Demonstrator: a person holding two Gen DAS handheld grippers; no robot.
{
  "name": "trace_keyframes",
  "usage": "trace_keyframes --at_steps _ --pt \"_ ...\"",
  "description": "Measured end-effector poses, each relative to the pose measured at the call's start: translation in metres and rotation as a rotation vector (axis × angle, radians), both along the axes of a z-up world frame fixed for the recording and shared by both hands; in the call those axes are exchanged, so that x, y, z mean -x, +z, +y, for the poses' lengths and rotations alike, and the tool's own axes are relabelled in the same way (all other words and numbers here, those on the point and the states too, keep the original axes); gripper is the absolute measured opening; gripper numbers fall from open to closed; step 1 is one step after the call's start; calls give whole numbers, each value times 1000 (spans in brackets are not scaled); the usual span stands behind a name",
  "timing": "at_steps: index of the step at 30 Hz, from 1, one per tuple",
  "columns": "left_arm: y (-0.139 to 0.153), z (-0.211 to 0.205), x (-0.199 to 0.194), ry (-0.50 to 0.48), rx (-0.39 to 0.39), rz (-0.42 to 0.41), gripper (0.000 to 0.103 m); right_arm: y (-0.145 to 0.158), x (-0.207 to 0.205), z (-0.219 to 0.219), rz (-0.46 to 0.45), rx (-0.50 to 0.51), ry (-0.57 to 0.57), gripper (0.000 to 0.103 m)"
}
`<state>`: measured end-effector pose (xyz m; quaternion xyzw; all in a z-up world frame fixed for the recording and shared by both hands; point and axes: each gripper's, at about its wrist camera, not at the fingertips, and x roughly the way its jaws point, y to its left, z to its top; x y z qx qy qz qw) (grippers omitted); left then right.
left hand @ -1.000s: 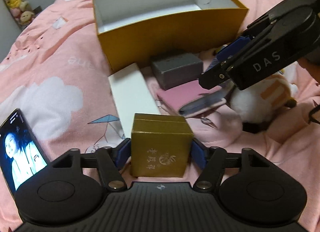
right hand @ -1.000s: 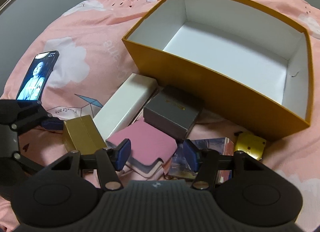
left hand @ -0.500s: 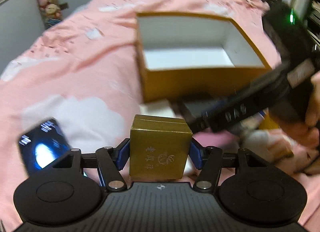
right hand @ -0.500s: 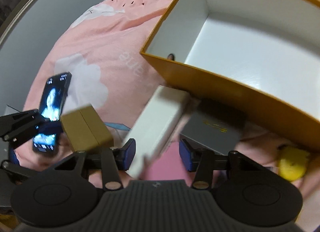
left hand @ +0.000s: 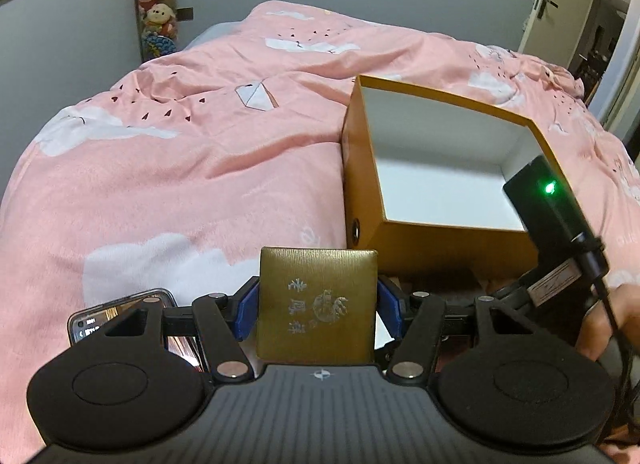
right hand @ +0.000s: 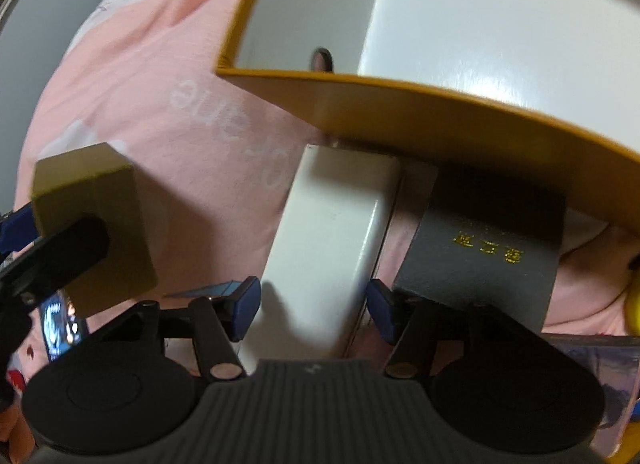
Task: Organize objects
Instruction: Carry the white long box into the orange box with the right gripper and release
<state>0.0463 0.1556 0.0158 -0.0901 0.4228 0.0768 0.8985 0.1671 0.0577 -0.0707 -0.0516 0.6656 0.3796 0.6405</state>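
Between my left gripper's (left hand: 318, 306) clamped pads sits the small gold cardboard gift box (left hand: 317, 306) — light, rigid, slick-faced; my right gripper (right hand: 314, 306) gapes astride the long white carton (right hand: 332, 240) — I'd pinch its narrow sides.

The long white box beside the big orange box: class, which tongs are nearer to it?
Right. The right tongs straddle the long white box, open. The left tongs are off to its left, shut on the gold box.
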Motion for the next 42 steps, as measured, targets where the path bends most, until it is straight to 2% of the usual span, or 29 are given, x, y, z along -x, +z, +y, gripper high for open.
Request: trace_keyframes --at_steps 3,5,7,9,10,11,14,19,23,31,36,39,42 --pt "-2 6 -1 8 11 10 68 -6 0 6 8 14 -10 65" --pt "-3 8 1 11 16 13 68 -6 2 11 8 25 -9 73" --pt "-5 9 1 23 4 20 68 -6 7 19 -6 41 0 75" --pt "-6 11 2 24 22 24 68 -8 12 25 -34 58 13 75" --pt "-7 11 2 23 25 25 68 -8 14 26 -47 64 16 70" --pt "-7 12 1 21 22 24 68 -8 14 25 -54 63 15 69" --pt "-6 10 3 17 17 20 68 -3 14 18 -40 31 2 68" --pt "-1 5 7 8 22 0 68 20 17 -3 -30 -44 -17 68" --pt "6 1 12 -3 54 -30 68 43 17 -22 -20 -109 -29 67" --pt "38 -15 0 -62 46 -139 68 102 12 -68 -142 -232 -41 66" --pt "54 -24 -26 -93 45 -198 68 142 -19 -89 -209 -276 -105 65" --pt "57 -26 -46 -113 77 -215 68 149 -51 -95 -235 -274 -154 65" --pt "56 -28 -67 -126 72 -226 68 145 -80 -91 -234 -267 -234 65"
